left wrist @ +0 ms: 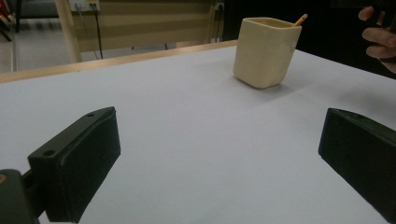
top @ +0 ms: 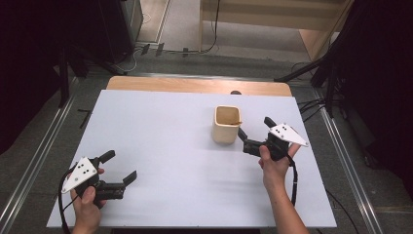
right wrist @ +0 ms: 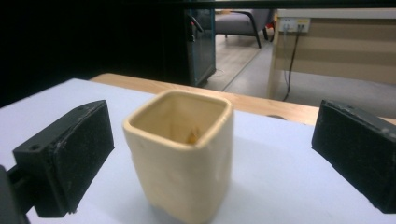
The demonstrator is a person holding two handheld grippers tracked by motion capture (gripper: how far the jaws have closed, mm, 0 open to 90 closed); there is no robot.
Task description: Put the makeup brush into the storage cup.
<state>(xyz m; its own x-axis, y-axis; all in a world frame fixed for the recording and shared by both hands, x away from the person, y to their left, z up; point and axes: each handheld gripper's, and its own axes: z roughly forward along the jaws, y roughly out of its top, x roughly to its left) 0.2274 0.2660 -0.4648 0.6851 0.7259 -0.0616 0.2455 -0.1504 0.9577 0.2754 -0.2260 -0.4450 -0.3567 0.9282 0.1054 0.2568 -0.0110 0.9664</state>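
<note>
right gripper: jaws spread wide, nothing pinched. the cream square cup stands upright on the white table just ahead of this claw, level with the gap between its jaws and apart from both pads in the right gripper view. an orange stick leans inside the cup, its tip above the rim at the corner. left gripper: jaws spread, holding nothing, low over bare table, cup well ahead and to its right.

No readable text, labels, brands, numbers or signs anywhere
</note>
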